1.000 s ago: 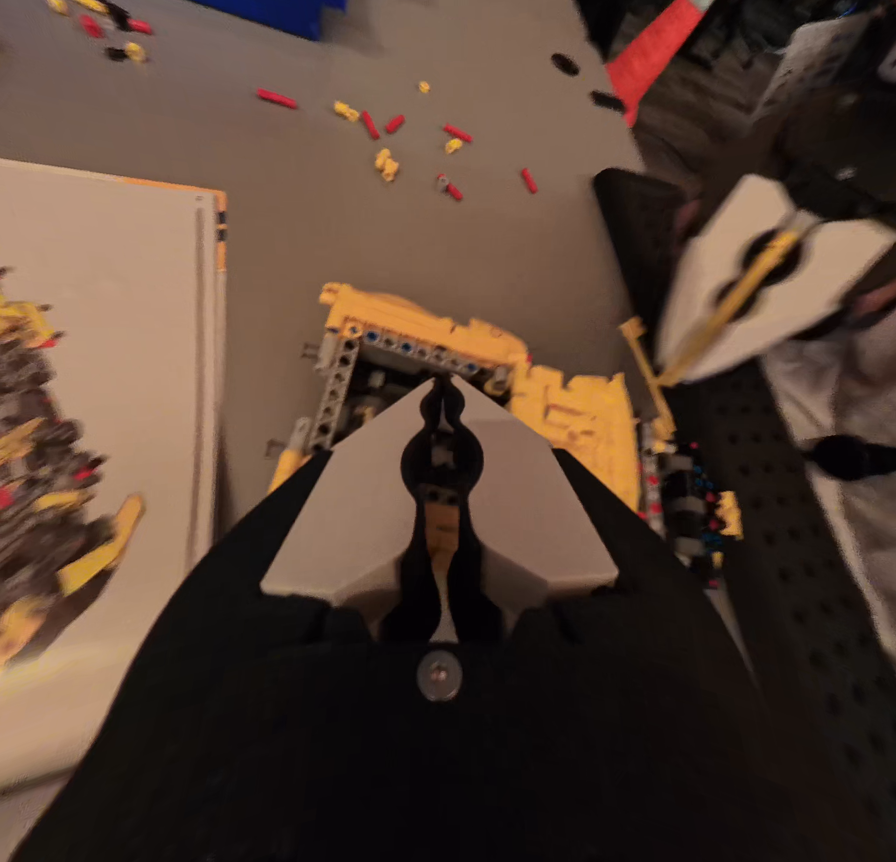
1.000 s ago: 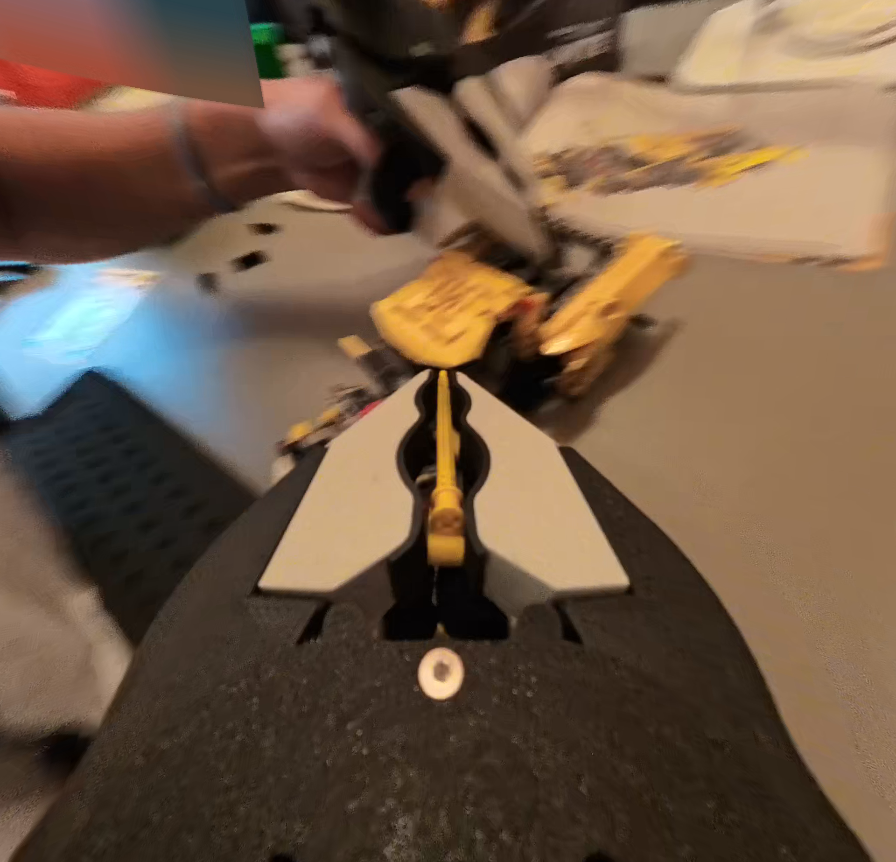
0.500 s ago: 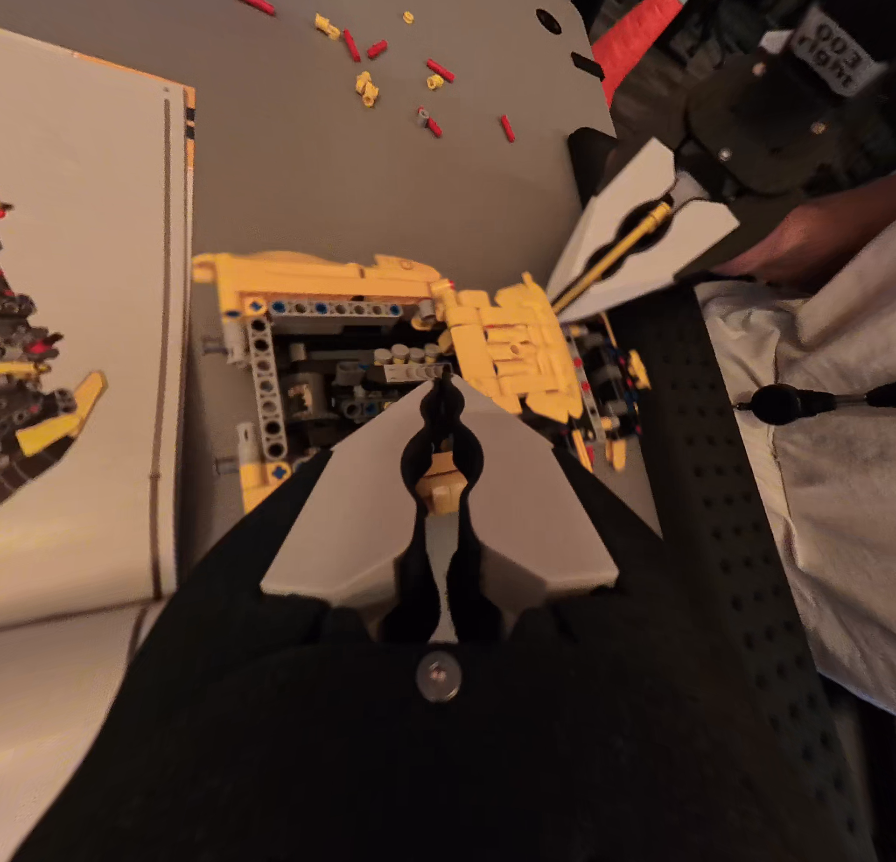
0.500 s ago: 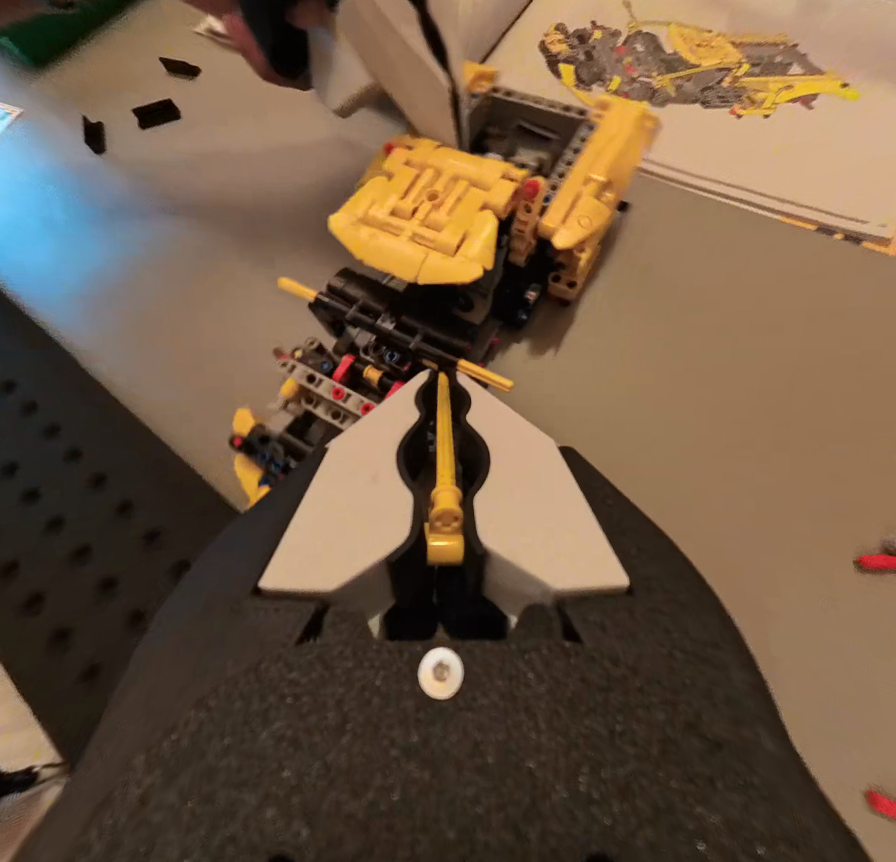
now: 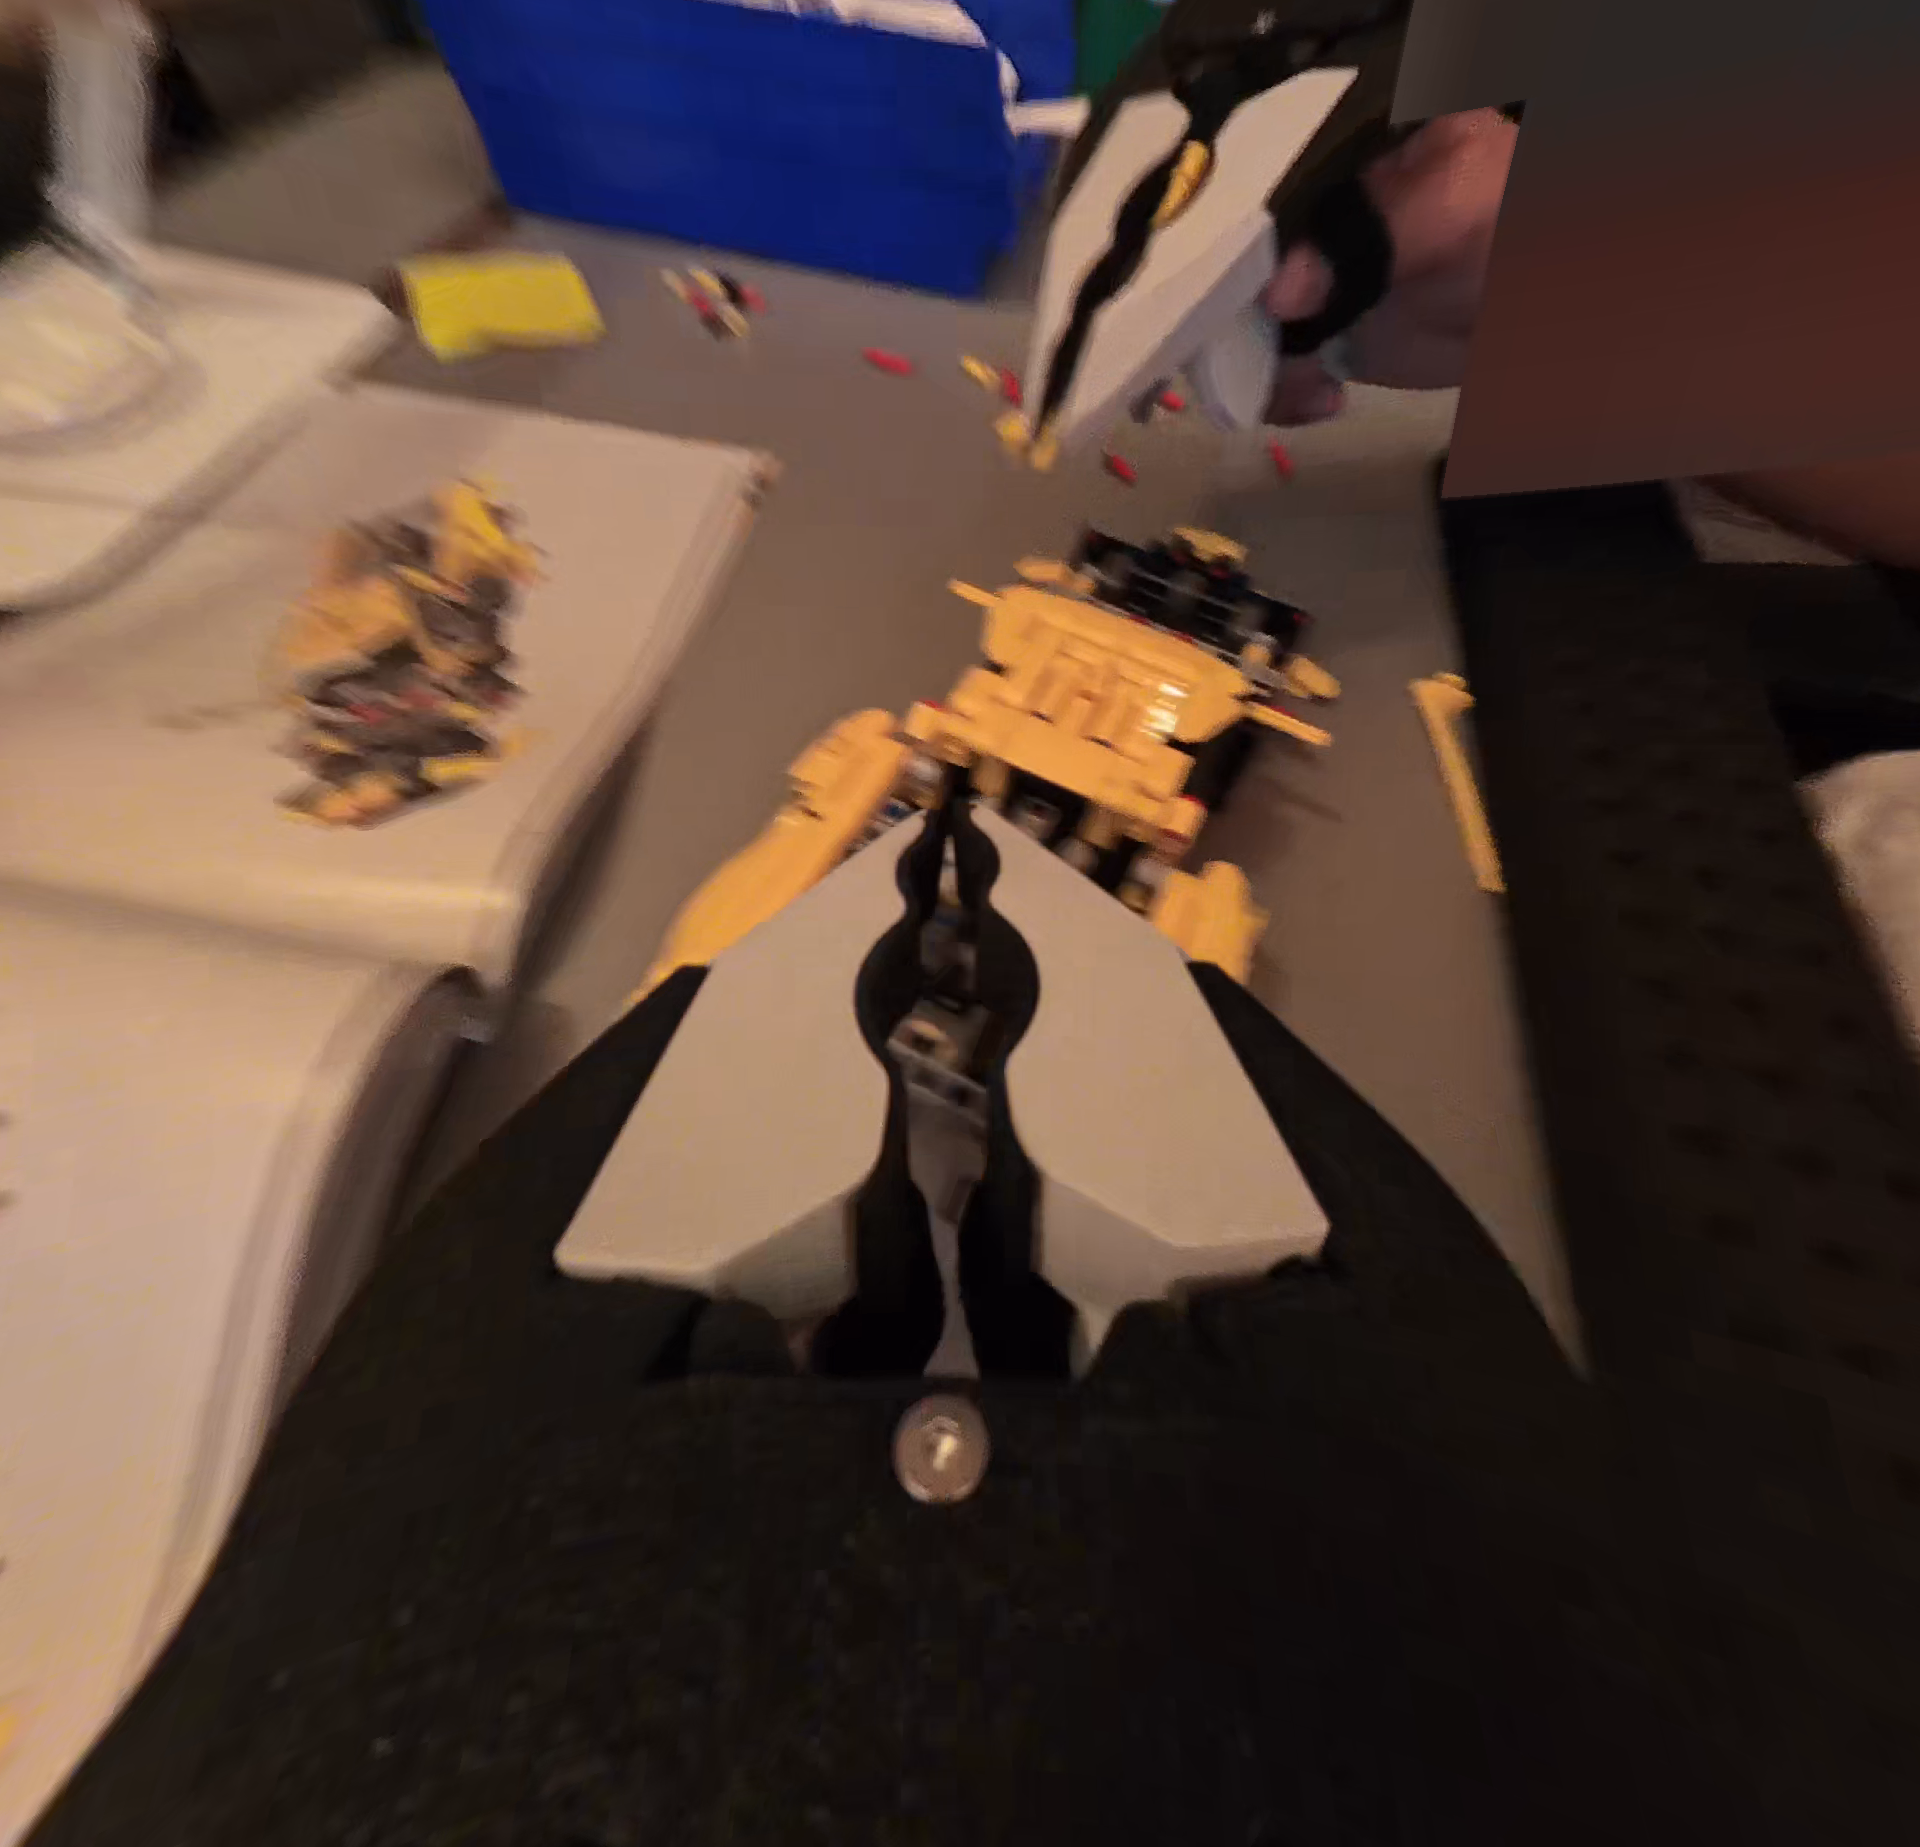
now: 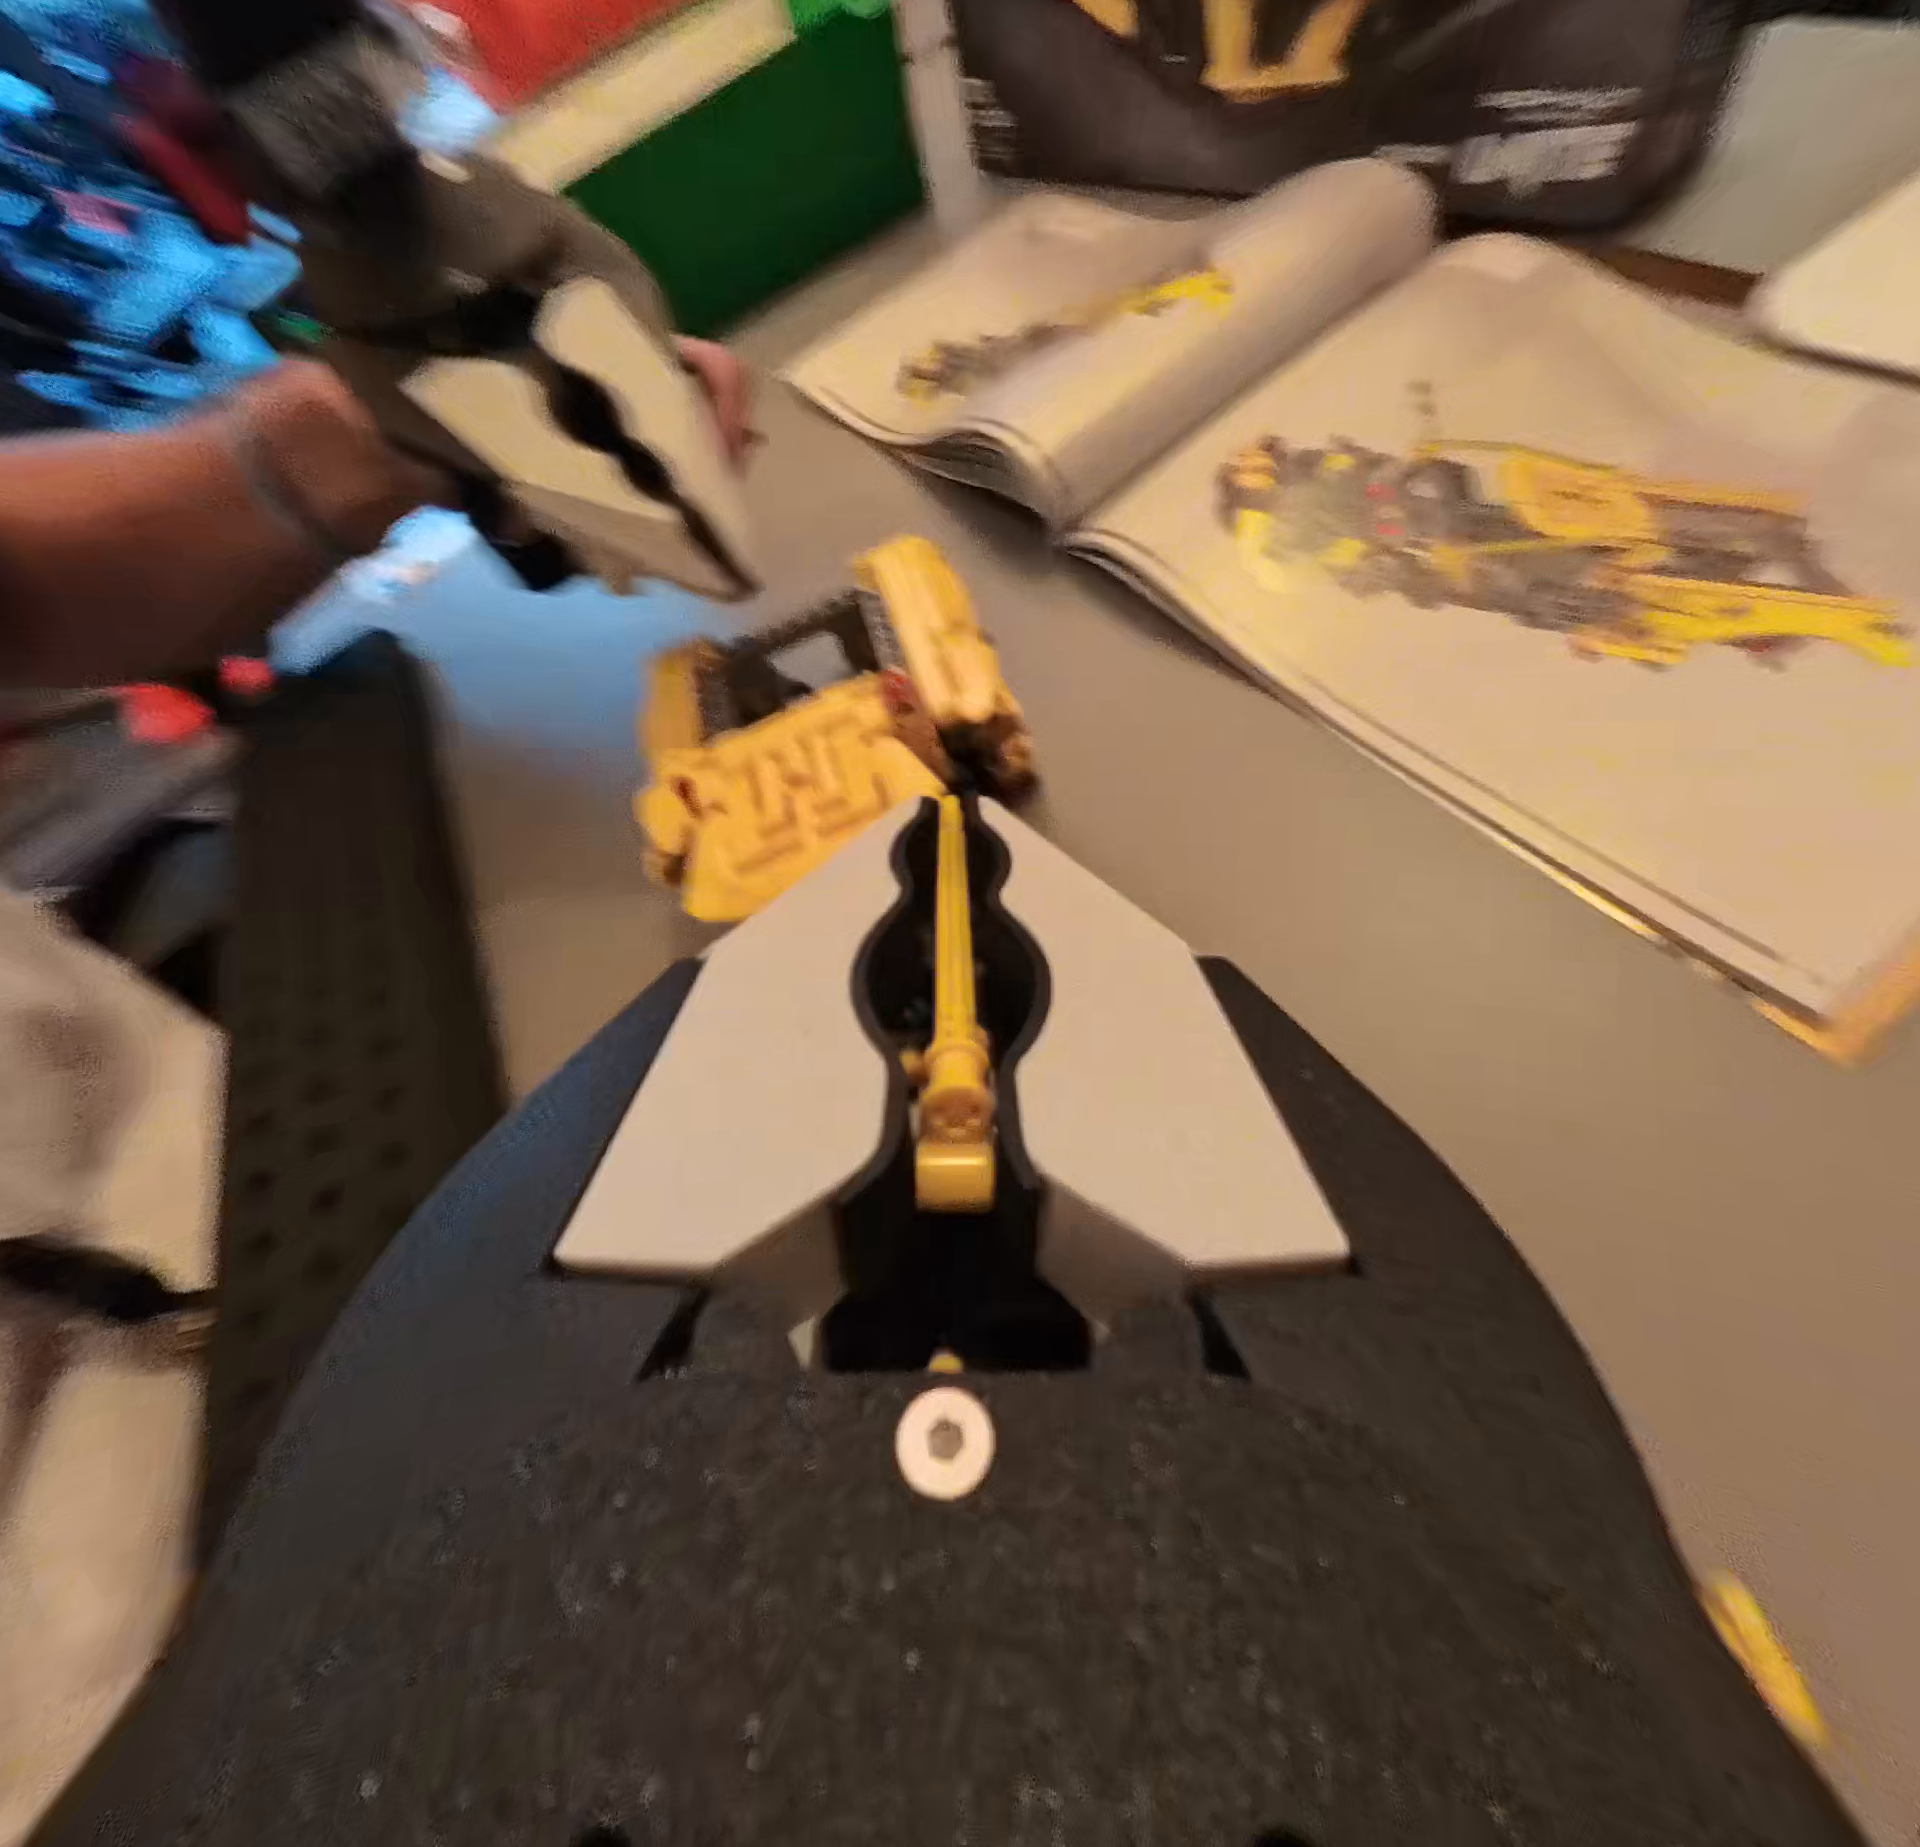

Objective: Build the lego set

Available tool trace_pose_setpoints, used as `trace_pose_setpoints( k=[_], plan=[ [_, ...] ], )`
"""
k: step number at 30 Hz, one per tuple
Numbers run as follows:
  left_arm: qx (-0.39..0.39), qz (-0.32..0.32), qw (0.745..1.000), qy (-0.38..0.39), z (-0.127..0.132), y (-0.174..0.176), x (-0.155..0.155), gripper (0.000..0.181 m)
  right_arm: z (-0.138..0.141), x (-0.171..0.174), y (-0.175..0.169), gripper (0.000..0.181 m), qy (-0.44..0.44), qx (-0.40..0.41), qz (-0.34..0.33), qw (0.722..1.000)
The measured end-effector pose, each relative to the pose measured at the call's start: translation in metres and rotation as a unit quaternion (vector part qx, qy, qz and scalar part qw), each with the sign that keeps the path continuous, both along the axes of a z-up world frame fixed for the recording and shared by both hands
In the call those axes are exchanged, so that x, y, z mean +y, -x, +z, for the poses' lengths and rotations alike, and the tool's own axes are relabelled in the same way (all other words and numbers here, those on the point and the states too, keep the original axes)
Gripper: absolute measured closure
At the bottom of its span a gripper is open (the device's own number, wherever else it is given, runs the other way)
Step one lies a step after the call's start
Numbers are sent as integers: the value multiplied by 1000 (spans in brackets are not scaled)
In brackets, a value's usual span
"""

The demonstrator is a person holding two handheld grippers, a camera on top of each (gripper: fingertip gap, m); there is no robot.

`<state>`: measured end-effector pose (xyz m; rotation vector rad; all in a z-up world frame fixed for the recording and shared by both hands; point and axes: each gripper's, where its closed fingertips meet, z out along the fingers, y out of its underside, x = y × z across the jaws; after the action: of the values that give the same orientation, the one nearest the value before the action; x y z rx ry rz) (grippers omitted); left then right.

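Note:
The partly built yellow and black lego vehicle stands on the grey table; it also shows in the right wrist view. My left gripper is shut, with nothing seen held, and hangs just above the model's near end; the right wrist view shows it up and left of the model. My right gripper is shut on a long yellow rod that lies along its fingers. It points at the model from a short way off, raised at the far right in the left wrist view.
An open instruction book lies beside the model. Loose red and yellow pins dot the far table. A long yellow beam lies by the black perforated mat. A blue box and a green box stand behind. The left gripper's tips are roughly 11 cm from the right gripper's.
Both grippers have lifted and drawn back from the model, and both views have tilted up. The right gripper still holds the yellow rod. The model rests on the table.

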<state>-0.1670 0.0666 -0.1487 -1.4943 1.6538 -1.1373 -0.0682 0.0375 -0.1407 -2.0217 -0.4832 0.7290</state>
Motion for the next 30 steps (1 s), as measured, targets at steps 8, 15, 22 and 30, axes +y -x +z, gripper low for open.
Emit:
trace_pose_setpoints(
  k=[8,15,22,30],
  plan=[
    [42,-134,985,-103,-25,-30,14,179,0,26,46,178,73,131,50,987],
    [9,-205,970,-130,-28,-45,2,181,-23,33,50,178,81,69,52,993],
    [-20,-209,973,-98,-24,-49,-1,181,-24,28,48,178,93,70,74,990],
    [-21,-221,970,-102,-24,-50,-8,181,-23,20,46,178,77,27,63,995]
  ],
)
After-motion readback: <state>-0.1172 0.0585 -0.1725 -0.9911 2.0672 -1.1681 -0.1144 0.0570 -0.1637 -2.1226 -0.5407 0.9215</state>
